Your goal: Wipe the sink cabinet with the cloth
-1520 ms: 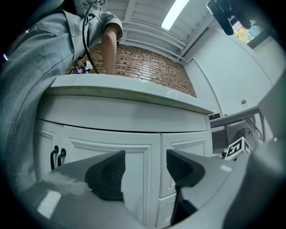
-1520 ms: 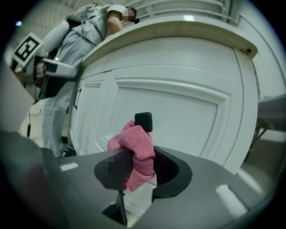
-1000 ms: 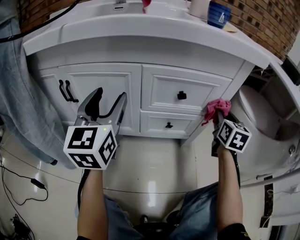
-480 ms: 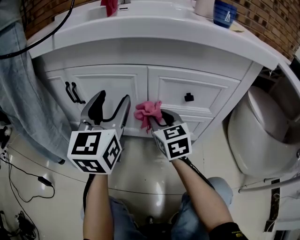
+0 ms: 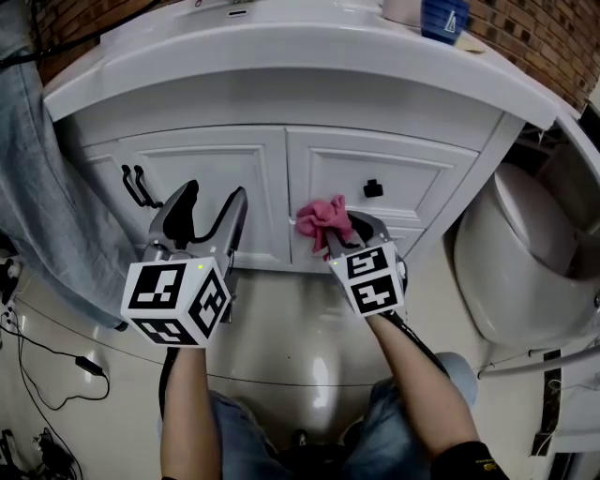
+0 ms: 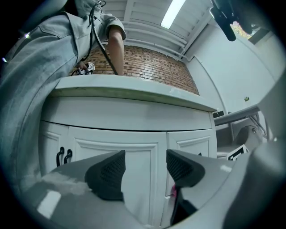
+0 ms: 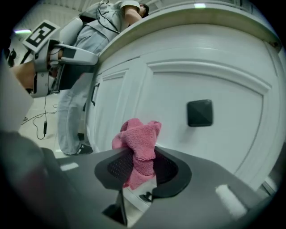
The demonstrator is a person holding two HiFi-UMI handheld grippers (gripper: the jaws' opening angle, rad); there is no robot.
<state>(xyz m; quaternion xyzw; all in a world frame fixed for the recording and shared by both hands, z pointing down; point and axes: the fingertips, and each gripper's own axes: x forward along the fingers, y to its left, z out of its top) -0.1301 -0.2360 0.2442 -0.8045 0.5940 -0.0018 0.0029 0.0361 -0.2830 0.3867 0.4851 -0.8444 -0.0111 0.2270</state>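
The white sink cabinet [image 5: 234, 178] fills the upper head view, with a door on the left and drawers on the right. A bunched pink cloth [image 5: 322, 220] is pinched in my right gripper [image 5: 336, 232] and rests against the cabinet front, just below and left of the upper drawer's black knob [image 5: 373, 188]. In the right gripper view the cloth [image 7: 137, 145] sticks up between the jaws, with the knob [image 7: 199, 112] to its right. My left gripper [image 5: 208, 214] hovers open before the door panel [image 6: 120, 170], holding nothing.
Black door handles [image 5: 137, 186] sit at the door's left edge. A person in grey-blue clothing [image 5: 42, 187] stands at the left. A white toilet [image 5: 525, 262] stands to the right. Cables [image 5: 37, 356] lie on the tiled floor. A blue cup [image 5: 443, 19] sits on the countertop.
My right gripper swept the cloth left from the cabinet's right corner to the middle, then slightly back right and up. The left gripper stayed nearly still.
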